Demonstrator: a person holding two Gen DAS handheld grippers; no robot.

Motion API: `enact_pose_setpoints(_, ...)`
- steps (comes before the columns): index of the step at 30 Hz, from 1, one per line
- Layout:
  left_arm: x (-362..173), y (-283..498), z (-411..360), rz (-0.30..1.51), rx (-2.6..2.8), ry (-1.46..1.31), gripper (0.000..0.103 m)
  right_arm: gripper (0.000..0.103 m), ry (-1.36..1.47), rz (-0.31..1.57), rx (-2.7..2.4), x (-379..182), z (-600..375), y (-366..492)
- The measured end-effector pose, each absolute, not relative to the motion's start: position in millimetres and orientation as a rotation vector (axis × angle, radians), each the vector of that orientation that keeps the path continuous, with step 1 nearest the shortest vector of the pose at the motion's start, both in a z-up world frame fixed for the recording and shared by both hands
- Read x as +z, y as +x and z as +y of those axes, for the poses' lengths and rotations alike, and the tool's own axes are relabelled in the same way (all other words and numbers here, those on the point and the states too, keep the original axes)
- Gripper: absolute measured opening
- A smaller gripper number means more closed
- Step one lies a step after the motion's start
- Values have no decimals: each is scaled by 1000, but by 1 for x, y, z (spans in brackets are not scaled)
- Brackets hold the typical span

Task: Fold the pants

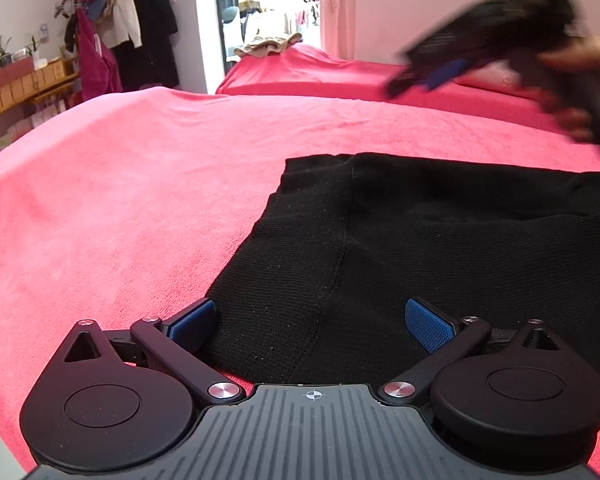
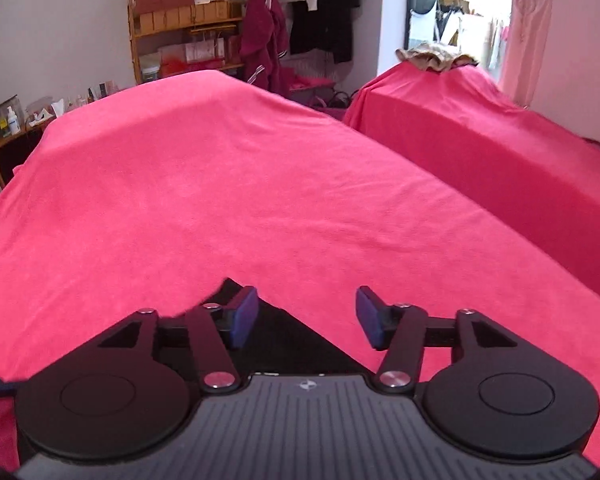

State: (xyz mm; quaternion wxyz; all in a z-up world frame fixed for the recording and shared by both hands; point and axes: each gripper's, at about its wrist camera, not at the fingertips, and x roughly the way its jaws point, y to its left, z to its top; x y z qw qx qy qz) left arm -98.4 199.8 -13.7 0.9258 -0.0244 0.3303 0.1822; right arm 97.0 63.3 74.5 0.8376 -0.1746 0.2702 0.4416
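The black pants (image 1: 440, 248) lie partly folded on the red tabletop (image 1: 120, 200), both tongs, left (image 1: 314, 320) and right (image 2: 306, 316), gape wide and empty; next, seemingly, gripping an edge to fold again

Pants (image 1: 440, 248) lie on the tabletop (image 1: 120, 208), right of centre. Left gripper (image 1: 312, 322) sits at their near edge; right gripper (image 1: 432, 74) hangs above, behind.
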Motion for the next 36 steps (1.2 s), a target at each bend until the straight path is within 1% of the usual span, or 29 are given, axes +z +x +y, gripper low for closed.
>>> enact_pose_setpoints(3, -12, -98, 200, 681, 375, -49, 103, 69, -389, 564, 822, 79, -14, 83)
enact_pose_setpoints(5, -11, -96, 199, 688, 377, -46, 103, 78, -370, 555, 718, 76, -73, 66)
enact_pose_setpoints(7, -8, -92, 199, 704, 380, -49, 103, 82, -320, 570, 622, 69, -125, 48)
enact_pose_setpoints(13, 7, -77, 203, 787, 407, -90, 103, 82, -81, 628, 272, 33, -272, -7)
enact_pose_setpoints(16, 19, -73, 203, 785, 404, -125, 103, 82, 79, 658, 53, 20, -337, -15)
enact_pose_setpoints(21, 40, -62, 184, 752, 345, -124, 103, 82, 316, 683, -193, -7, -404, 8)
enact_pose_setpoints(24, 38, -45, 168, 768, 288, -115, 103, 83, 350, 655, -204, -19, -412, 21)
enact_pose_setpoints(25, 35, -39, 163, 782, 269, -116, 103, 79, 349, 647, -191, -19, -408, 26)
enact_pose_setpoints(26, 31, -33, 159, 800, 252, -117, 103, 59, 365, 632, -158, -22, -410, 29)
enact_pose_setpoints(27, 25, -26, 155, 824, 242, -120, 103, 46, 384, 624, -127, -24, -411, 33)
enact_pose_setpoints(28, 20, -20, 151, 845, 232, -118, 103, 25, 388, 622, -117, -26, -409, 37)
enact_pose_setpoints(29, 16, -16, 149, 863, 223, -118, 103, 14, 385, 616, -109, -27, -412, 40)
enact_pose_setpoints(30, 10, -12, 147, 884, 219, -120, 103, 13, 377, 609, -104, -25, -413, 40)
enact_pose_setpoints(31, 5, -10, 145, 902, 219, -122, 103, 9, 372, 600, -101, -22, -414, 38)
enact_pose_setpoints(34, -1, -14, 140, 902, 219, -90, 103, 8, 414, 501, -120, 0, -432, -1)
enact_pose_setpoints(36, -2, -18, 138, 898, 204, -79, 103, 8, 433, 499, -171, 0, -448, -14)
